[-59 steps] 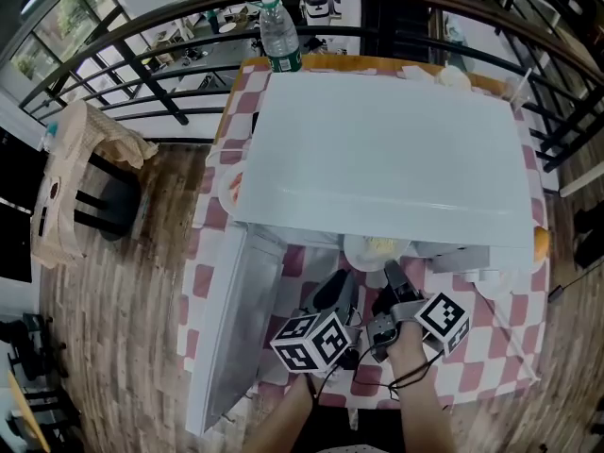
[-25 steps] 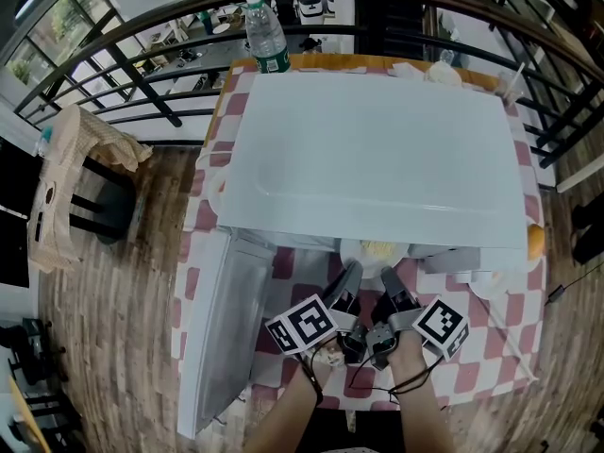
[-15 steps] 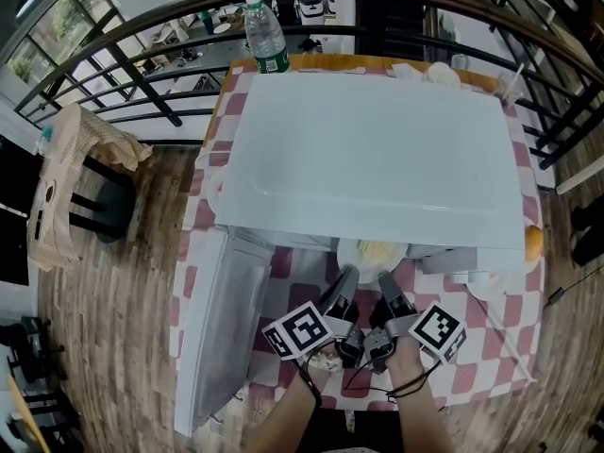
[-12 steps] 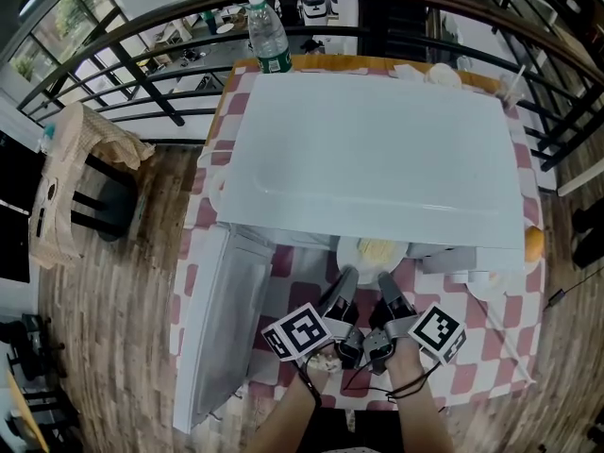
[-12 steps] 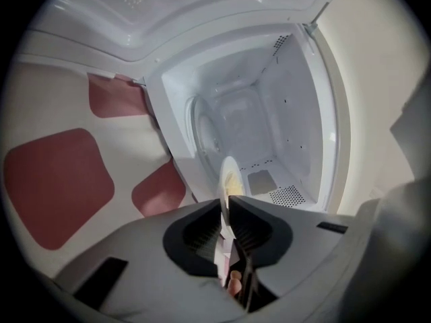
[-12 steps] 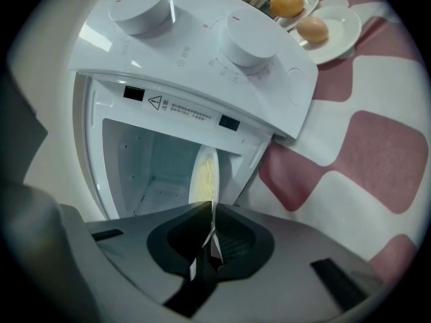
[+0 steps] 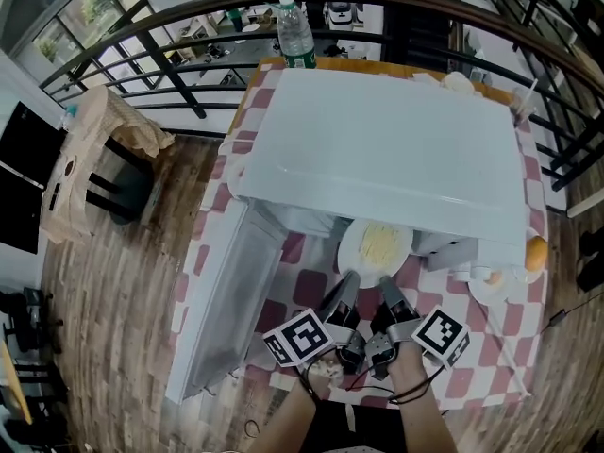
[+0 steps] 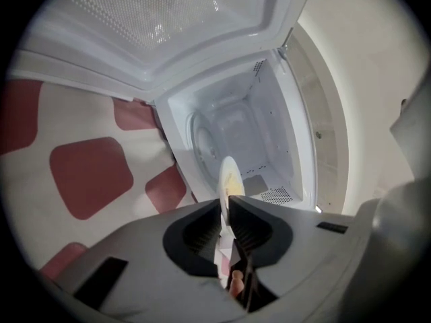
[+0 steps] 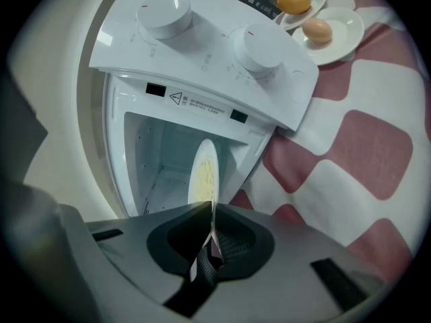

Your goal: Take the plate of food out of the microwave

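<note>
**Plate part-way out of the oven mouth, both tongs on its near rim**

The plate [image 7: 376, 245], heaped with yellow food, has its far part under the front edge of the microwave [image 7: 396, 140] and its near part out over the cloth [image 7: 500, 347]. The left gripper [image 8: 226, 206] is clamped narrow on the near rim, left of middle. Its jaws have just been closing, with the rim between them. The right gripper [image 9: 211, 210] pinches the same rim just beside it, on the right.

The door [image 7: 222, 314] is swung wide to the left, its free edge towards the person, well clear of the plate. In the left gripper view the cavity walls stand apart from the plate on both sides. Right of the opening is the panel with two dials [image 9: 165, 15]. Past it, two saucers [image 7: 491, 286] hold an egg [image 9: 316, 29] and an orange [image 9: 294, 0], near the plate but not touching it.

Bare red-and-white checks lie between the oven and the table's near edge. A bottle [image 7: 295, 36] stands behind the microwave. Around the table are a wooden floor [image 7: 123, 281], a chair [image 7: 104, 173] with a tan bag at the left, and a black railing [image 7: 170, 78] beyond
</note>
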